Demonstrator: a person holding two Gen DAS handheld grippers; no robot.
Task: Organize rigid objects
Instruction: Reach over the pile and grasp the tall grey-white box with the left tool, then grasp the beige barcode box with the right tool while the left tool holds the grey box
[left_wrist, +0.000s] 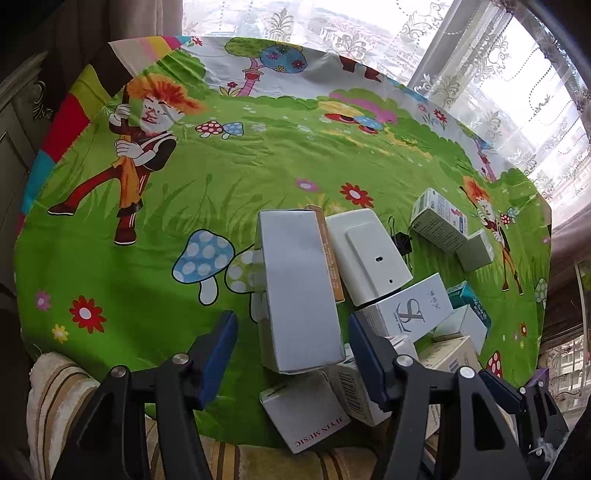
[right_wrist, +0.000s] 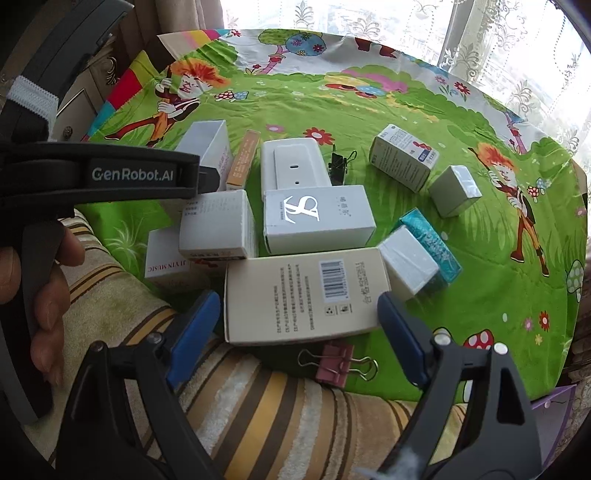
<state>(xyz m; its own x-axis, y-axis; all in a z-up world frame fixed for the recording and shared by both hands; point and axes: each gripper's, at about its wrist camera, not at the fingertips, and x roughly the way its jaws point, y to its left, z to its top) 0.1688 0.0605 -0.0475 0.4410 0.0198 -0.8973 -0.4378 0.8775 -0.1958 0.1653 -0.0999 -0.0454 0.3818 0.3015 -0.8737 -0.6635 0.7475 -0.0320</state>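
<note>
Mid-sort: my left gripper (left_wrist: 293, 354) hangs with jaws spread either side of the tall white box (left_wrist: 301, 291), pads not yet pressing it. My right gripper (right_wrist: 299, 339) is spread wide about the near end of the barcode box (right_wrist: 306, 295), untouched. Next, I judge, each must close squarely before lifting from the table (left_wrist: 147, 229).

Boxes (right_wrist: 317, 218) crowd the tabletop's (left_wrist: 229, 158) near edge from 5 to 7 o'clock; open cloth lies from 9 through 12 o'clock, a black clip (right_wrist: 338, 166) standing among the boxes.
</note>
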